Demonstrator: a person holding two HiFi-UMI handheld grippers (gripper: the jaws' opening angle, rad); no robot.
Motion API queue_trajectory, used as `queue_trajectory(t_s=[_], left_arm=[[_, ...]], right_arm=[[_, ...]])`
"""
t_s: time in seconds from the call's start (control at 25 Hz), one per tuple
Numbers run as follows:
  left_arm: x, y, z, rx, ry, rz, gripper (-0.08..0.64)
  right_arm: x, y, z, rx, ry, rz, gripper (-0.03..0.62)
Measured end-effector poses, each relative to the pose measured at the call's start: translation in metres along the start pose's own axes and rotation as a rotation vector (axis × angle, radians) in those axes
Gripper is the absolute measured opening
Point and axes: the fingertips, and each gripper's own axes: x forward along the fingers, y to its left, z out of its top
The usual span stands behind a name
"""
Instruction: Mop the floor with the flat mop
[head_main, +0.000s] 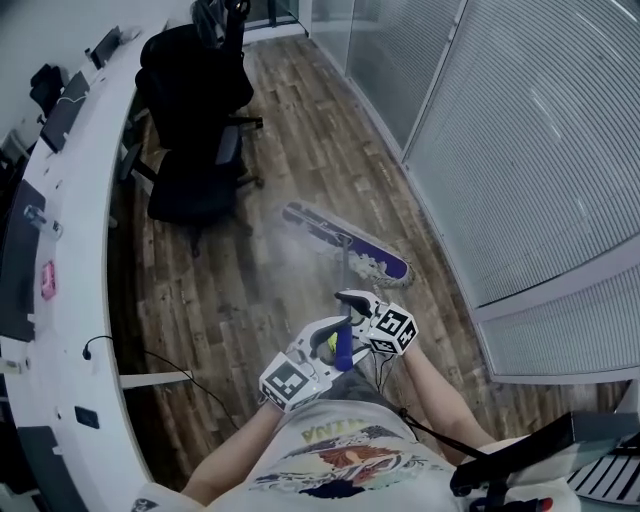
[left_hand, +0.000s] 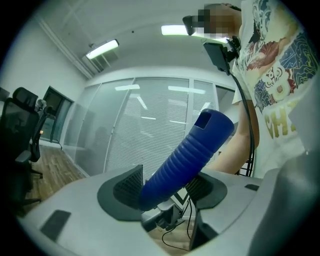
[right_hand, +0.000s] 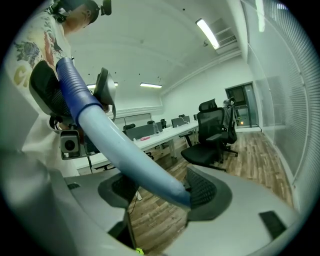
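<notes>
left gripper was clamped on the ribbed dark-blue plastic grip at the top of the mop handle, with ridged black pads against both sides. right gripper was closed on the smooth pale-blue pole further down, just beside the left one. the long flat mop head, purple-edged with a shaggy grey pad, lay flat on the floor ahead of the person, near the glass wall. floor was dark matte wood-look planks. black office chairs stood by a long curved white desk. a glass partition with closed slat blinds ran along the right.
</notes>
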Motion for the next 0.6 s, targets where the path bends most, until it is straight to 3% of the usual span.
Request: queue_trajectory(t_s=[0.16,0.32,0.6], left_arm=[[0.061,0.052,0.002,0.024,0.045,0.008,0.237],[0.124,0.097,0.017,0.019,0.019,0.038,0.236],[0.198,0.161,0.027,0.018,0.020,0.079,0.236]], right_arm=[[-0.008,-0.079,0.012,-0.001,0.004,0.005,0.262],[-0.023,-0.152,0.027,0.004,-0.018,0.018,0.262],[-0.035,-0.247,0.043,0.007,-0.034,0.028,0.264]])
